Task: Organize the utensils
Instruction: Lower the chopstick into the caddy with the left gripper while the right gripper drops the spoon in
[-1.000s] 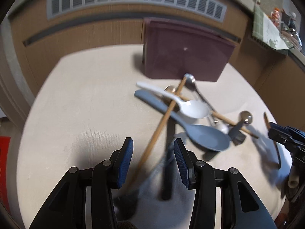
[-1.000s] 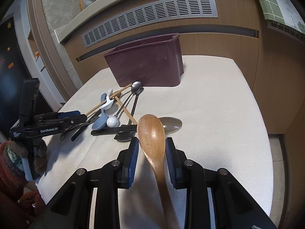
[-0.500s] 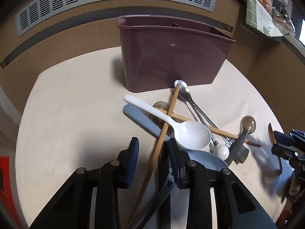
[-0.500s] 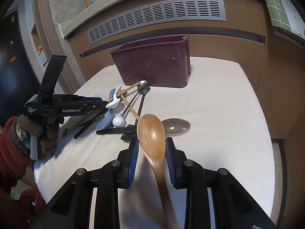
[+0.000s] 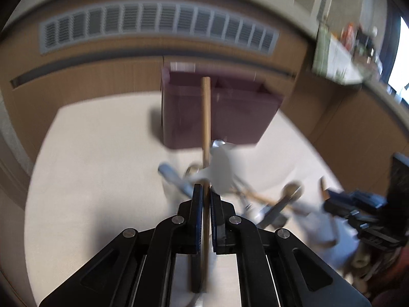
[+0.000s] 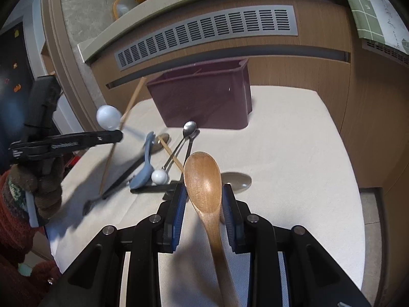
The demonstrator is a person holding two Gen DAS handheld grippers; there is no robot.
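Two utensils are off the table, one in each gripper. Our left gripper [image 5: 206,192] has its blue pads pressed tight on a thin wooden stick [image 5: 205,117], which runs straight ahead out of the jaws toward the maroon utensil bin [image 5: 230,117]. From the left wrist the stick looks dead vertical and everything past it is smeared; a white spoon [image 5: 223,171] shows only as a pale blur just beyond the pads, and we cannot tell there whether it rests on the stick. The right wrist view is sharp and gives the side angle: the stick [image 6: 120,133] slants up out of the left gripper [image 6: 112,136], its far end raised above the cloth, and the white spoon [image 6: 108,117] hangs in the air against it.

Our right gripper [image 6: 203,192] is partly closed on a wooden spoon [image 6: 203,179], bowl forward, handle running back between the pads. The left view shows only that gripper's dark edge.

On the cream tablecloth [image 6: 294,158] lie a grey-blue spoon [image 6: 145,168], a metal spoon [image 6: 189,128] and a small white ball [image 6: 159,177], between the grippers and the bin [image 6: 204,99]. A knit-gloved hand [image 6: 46,186] carries the left gripper.
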